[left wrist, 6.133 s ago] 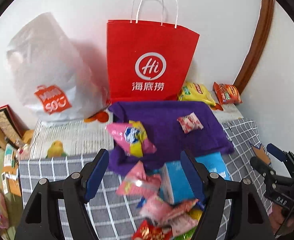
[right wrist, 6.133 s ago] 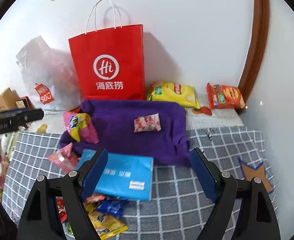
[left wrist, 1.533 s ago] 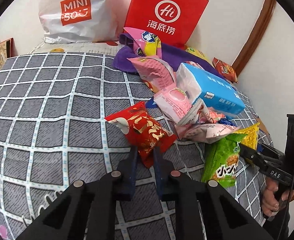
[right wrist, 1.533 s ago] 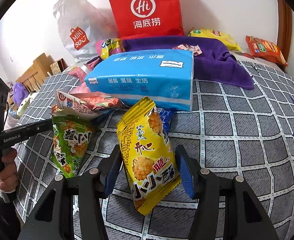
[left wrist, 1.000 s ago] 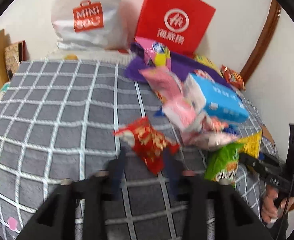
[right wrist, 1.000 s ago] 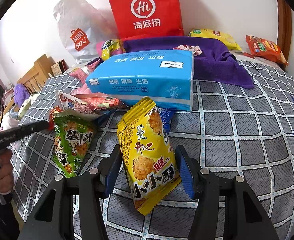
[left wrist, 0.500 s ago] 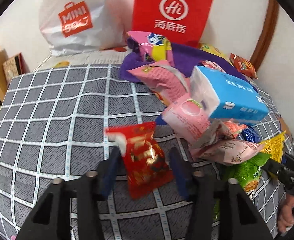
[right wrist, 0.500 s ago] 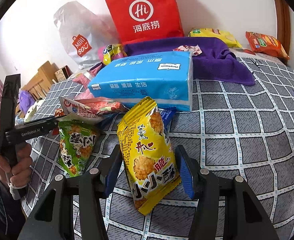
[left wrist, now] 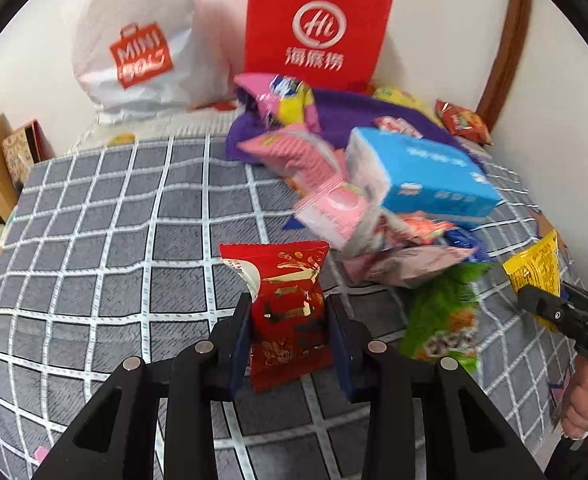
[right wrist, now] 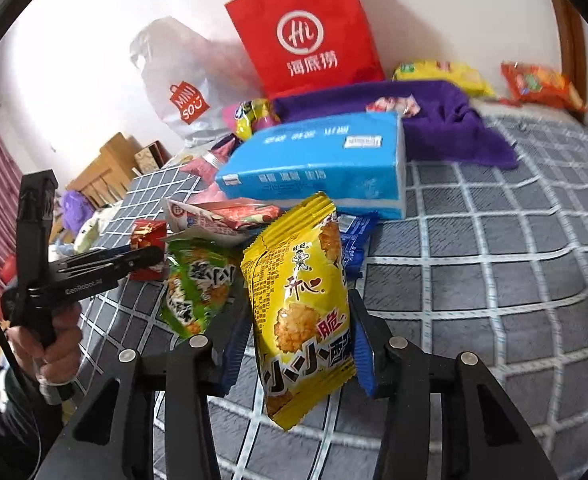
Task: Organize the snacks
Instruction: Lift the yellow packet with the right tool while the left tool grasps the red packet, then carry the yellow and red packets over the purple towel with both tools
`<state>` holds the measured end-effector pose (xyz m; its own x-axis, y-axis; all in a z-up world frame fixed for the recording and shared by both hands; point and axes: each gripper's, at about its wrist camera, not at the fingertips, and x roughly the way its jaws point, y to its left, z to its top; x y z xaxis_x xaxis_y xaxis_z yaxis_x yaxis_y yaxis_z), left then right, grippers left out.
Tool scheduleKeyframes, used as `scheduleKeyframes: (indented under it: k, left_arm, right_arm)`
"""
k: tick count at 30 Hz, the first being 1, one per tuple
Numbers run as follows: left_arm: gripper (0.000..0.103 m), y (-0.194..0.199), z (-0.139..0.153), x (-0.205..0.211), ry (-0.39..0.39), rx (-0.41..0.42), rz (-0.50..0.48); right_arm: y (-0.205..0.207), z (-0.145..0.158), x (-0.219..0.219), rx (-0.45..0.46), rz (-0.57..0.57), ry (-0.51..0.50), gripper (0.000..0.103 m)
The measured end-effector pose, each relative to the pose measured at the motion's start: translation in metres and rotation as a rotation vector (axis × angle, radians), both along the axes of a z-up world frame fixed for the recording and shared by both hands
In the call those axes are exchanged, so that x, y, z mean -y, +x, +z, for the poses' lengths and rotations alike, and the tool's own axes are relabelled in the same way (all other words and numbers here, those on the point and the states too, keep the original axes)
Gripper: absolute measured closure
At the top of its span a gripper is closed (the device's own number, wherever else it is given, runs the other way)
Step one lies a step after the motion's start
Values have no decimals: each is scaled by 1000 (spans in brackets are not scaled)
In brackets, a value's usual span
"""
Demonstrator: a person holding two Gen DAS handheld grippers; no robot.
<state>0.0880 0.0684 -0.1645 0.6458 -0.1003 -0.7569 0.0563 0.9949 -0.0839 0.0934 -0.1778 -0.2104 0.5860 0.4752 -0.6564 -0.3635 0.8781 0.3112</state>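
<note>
My left gripper [left wrist: 290, 320] is shut on a red snack packet [left wrist: 288, 304] and holds it just above the grey checked bedspread [left wrist: 114, 240]. My right gripper [right wrist: 297, 332] is shut on a yellow rice-cracker packet [right wrist: 303, 300], lifted off the bedspread [right wrist: 493, 280]. A green snack packet [right wrist: 198, 284] lies to its left, also in the left wrist view [left wrist: 441, 320]. The left gripper with the red packet [right wrist: 146, 248] shows at the left of the right wrist view. A pile of pink packets [left wrist: 333, 208] lies by a blue tissue pack [left wrist: 421, 176].
A red paper bag [left wrist: 313, 28] and a white plastic bag [left wrist: 142, 48] stand against the back wall. A purple towel [right wrist: 445, 116] lies in front of the red bag, with yellow [right wrist: 441, 72] and orange [right wrist: 541, 84] packets behind it. Wooden furniture [right wrist: 106, 168] stands beyond the bed's left edge.
My left gripper has turned the red packet upright and raised it off the bedspread. My right gripper has lifted the yellow packet off the bedspread and tilted.
</note>
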Motion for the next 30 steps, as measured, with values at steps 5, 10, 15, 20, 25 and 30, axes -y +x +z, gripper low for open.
scheduleKeyframes:
  k: [5,10,15,20,25,30]
  left_arm:
    - [69,-3,22,13,-27,14,-56]
    - [69,8,46,31,-29,29,-96]
    - [69,33,74,44,-54,27,-109]
    - [69,58,113,48,-42,81,-94]
    - [69,89,140,46,-61,95,-71]
    - [69,124,147,45,-74,85,-48]
  right_arm:
    - [-15,30,0,69,-32,-61,58]
    - [-6,61,4,100,-85,-89,58]
    - [15,94,-3,165,-159,-212,58]
    - [54,129,-7,192,-207,-252,58]
    - [98,157,-9,185,-206,-211,58]
    - [143,166,-12,161,-216,-188,58]
